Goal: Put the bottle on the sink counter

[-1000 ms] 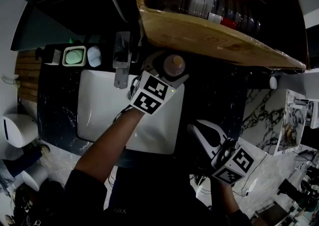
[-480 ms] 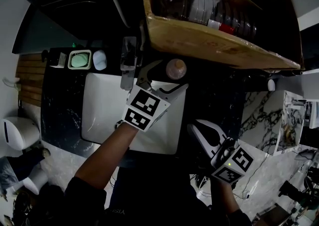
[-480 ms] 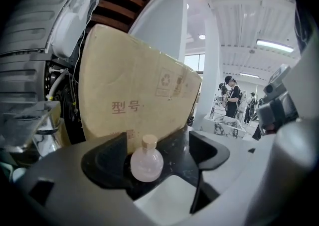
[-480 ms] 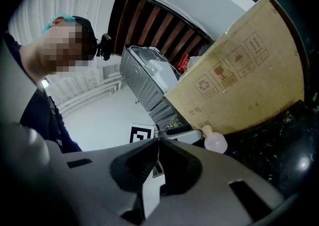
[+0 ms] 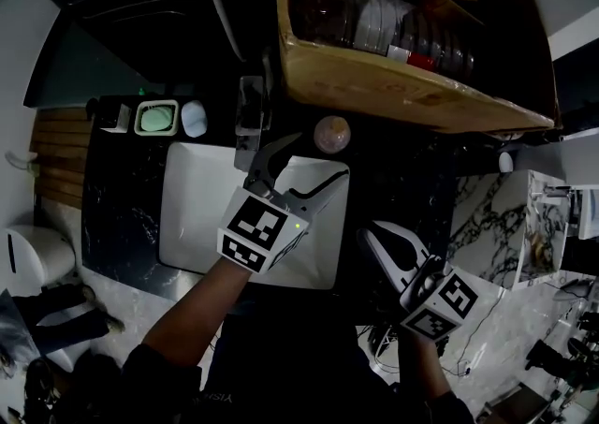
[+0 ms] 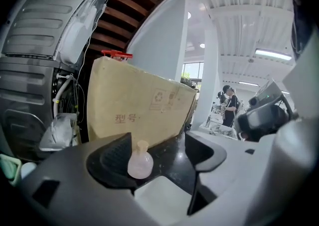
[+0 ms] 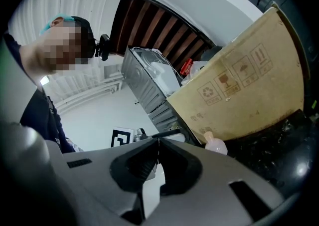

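Observation:
A small, round, pale pink bottle [image 5: 330,135] stands upright on the black sink counter [image 5: 393,179], just behind the white basin's far right corner. My left gripper [image 5: 316,157] hovers over the basin, short of the bottle, and its jaws are closing with nothing between them. In the left gripper view the bottle [image 6: 140,160] stands beyond the jaws, apart from the pads. My right gripper [image 5: 372,241] is shut and empty at the counter's near edge. The right gripper view shows the bottle [image 7: 215,145] in front of the box.
A big open cardboard box [image 5: 402,85] with bottles and jars in it overhangs the counter right behind the bottle. The white basin [image 5: 197,216] has a chrome tap [image 5: 251,118] at its back. A green soap dish [image 5: 156,117] and a white object [image 5: 194,117] sit at the back left.
My left gripper has drawn back from around the bottle toward the person. The bottle stays standing on the counter. The right gripper has barely moved.

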